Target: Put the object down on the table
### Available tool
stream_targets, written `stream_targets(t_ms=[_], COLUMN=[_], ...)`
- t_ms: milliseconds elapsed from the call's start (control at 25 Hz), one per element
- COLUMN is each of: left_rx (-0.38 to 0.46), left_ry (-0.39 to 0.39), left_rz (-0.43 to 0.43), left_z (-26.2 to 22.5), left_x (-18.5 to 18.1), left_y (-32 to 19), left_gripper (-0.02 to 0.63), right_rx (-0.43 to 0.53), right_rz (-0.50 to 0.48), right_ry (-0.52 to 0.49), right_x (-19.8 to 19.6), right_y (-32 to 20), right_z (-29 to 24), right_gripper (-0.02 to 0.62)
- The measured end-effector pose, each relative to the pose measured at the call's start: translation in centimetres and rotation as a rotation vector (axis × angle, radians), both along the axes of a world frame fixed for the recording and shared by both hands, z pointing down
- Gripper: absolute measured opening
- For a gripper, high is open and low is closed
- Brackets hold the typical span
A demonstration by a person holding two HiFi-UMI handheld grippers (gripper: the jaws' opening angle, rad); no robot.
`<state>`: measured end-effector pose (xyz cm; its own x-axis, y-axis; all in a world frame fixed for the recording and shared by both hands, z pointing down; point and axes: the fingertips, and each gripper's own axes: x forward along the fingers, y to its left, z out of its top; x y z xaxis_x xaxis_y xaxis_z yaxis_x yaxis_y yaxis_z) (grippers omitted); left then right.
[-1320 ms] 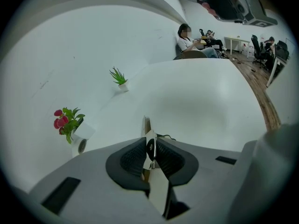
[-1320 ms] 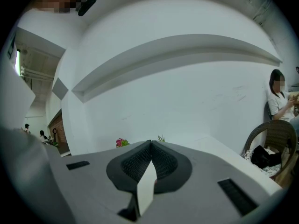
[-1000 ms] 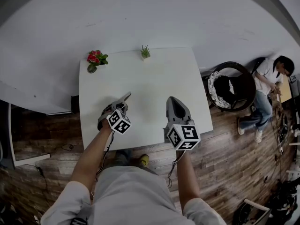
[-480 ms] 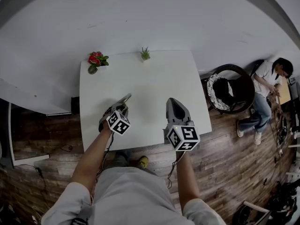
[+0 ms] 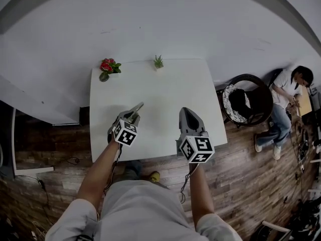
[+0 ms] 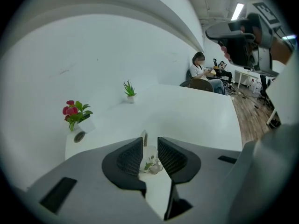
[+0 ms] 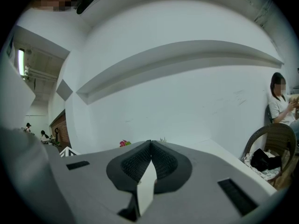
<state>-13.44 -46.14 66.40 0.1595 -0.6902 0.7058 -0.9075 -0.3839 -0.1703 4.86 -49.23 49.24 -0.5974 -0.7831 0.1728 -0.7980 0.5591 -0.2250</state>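
The left tool (image 6: 150, 143) has spread its jaws wider than a second ago and is now closing them a little. A small pale object (image 6: 150, 162) stands on the desk (image 6: 196, 115) between them. The pads seem no longer to press it.

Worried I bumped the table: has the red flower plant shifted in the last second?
No. The red flower plant still sits at the table's far left corner, left of the small green plant.
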Motion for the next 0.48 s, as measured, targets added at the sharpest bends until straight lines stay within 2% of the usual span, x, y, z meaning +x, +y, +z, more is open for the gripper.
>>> stream_targets(t_ms=[480], left_rx=[0.167], left_ry=[0.032], left_rz=[-0.118], left_z=[-6.5], left_x=[-1.9], left_y=[3.0], left_gripper=[0.038], right_rx=[0.030], right_rz=[0.004], right_ry=[-0.006], right_x=[1.5], right_y=[3.5], right_z=[-1.6], right_gripper=[0.009])
